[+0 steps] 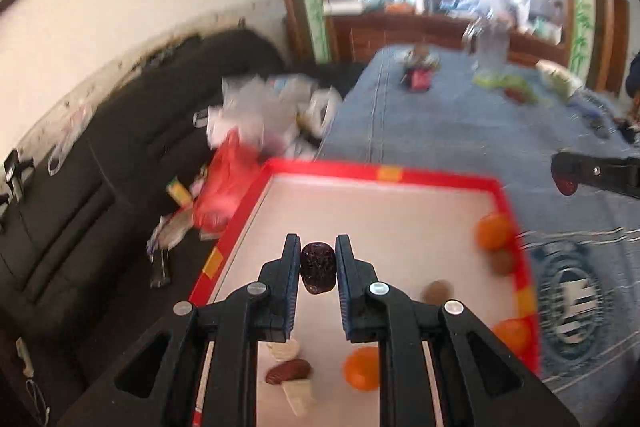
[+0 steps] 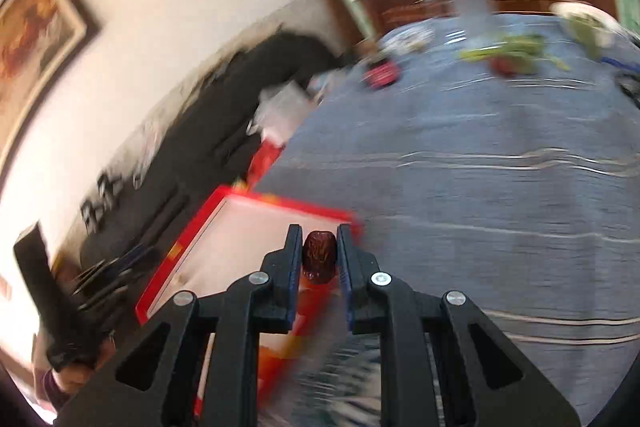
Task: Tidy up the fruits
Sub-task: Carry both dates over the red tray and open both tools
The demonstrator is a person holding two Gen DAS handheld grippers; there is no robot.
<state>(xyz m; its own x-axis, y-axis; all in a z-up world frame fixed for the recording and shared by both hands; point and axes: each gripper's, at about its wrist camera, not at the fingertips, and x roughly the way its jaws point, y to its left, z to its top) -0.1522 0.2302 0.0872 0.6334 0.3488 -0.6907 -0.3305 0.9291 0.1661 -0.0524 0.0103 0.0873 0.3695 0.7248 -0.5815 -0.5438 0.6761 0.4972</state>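
Two dates are in my grip at once, one per tool. Going from the left: my left gripper (image 1: 318, 269) has its jaws closed on a dark wrinkled date (image 1: 317, 273), held above the white floor of the red-rimmed tray (image 1: 384, 173). Below that gripper, on the tray floor, lie another brown date (image 1: 289, 373) and two pale pieces (image 1: 298, 393), one touching it. An orange (image 1: 362, 369) sits just right of the left gripper's fingers. Further right, two round brown fruits (image 1: 438, 291) lie near the right rim, with a second orange (image 1: 494, 231) above them and a third (image 1: 514, 337) low against the same rim. The tray rests on a blue cloth (image 1: 440, 123).

My right gripper (image 2: 319, 259) is clamped on a reddish-brown date (image 2: 319, 261), hovering over the tray's near corner where red rim meets cloth. Its view is smeared with blur. In the left view, its tip with the date shows at the far right edge, beyond the tray.
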